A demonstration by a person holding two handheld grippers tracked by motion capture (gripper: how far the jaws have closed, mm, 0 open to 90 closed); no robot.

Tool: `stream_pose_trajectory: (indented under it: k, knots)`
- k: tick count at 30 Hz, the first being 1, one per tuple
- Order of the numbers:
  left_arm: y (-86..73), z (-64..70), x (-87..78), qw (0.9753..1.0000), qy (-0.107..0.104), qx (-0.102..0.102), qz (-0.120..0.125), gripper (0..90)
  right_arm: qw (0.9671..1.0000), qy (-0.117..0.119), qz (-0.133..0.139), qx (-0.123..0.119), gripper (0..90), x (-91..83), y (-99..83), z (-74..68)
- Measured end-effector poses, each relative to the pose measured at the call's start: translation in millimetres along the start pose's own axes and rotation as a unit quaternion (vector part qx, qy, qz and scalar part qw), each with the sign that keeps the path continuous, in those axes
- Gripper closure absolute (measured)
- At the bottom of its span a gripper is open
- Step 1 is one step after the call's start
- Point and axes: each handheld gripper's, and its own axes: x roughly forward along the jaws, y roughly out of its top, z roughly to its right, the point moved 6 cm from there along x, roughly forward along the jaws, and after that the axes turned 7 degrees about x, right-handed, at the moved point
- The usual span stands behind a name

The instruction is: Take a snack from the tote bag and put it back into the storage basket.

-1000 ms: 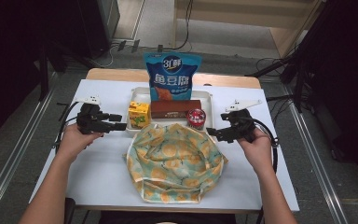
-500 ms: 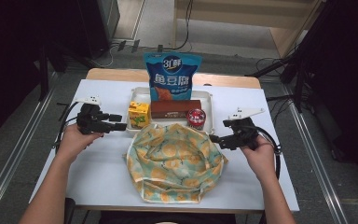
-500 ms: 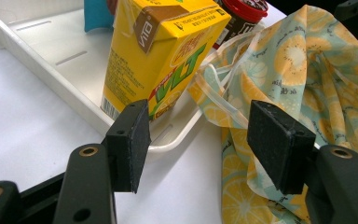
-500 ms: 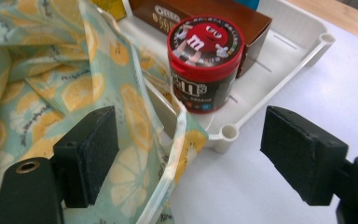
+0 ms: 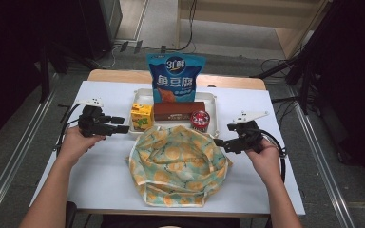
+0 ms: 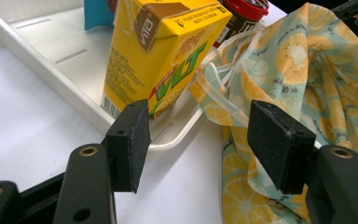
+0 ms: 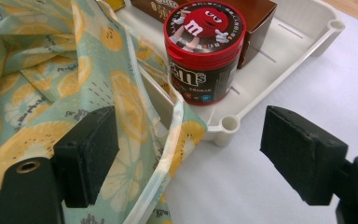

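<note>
A lemon-print fabric bag (image 5: 178, 166) lies open at the table's middle front. Behind it a white tray (image 5: 212, 99) holds a yellow juice carton (image 5: 141, 117), a brown box (image 5: 178, 110), a red-lidded candy jar (image 5: 200, 119) and a blue snack bag (image 5: 175, 81). My left gripper (image 5: 123, 124) is open beside the carton (image 6: 161, 60), nothing between its pads (image 6: 133, 140). My right gripper (image 5: 218, 142) stands open at the bag's right rim (image 7: 163, 140), near the jar (image 7: 204, 51); one pad (image 7: 91, 151) rests over the fabric.
The white table (image 5: 38, 156) has bare room at the left and right of the bag. A wooden edge (image 5: 119, 75) runs behind the tray. Cables trail from both grippers. Floor rails and dark stands flank the table.
My right gripper has shifted down and toward me along the bag's right rim. The left gripper has held still.
</note>
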Motion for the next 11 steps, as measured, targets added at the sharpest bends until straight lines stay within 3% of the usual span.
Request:
stream_pose_trajectory:
  k: [11]
  knots:
    - [-0.2, -0.3, 0.3, 1.0000, -0.004, -0.002, 0.000, 39.2, 1.0000, 0.000, -0.006, 0.002, 19.7, 1.5, -1.5, 0.9]
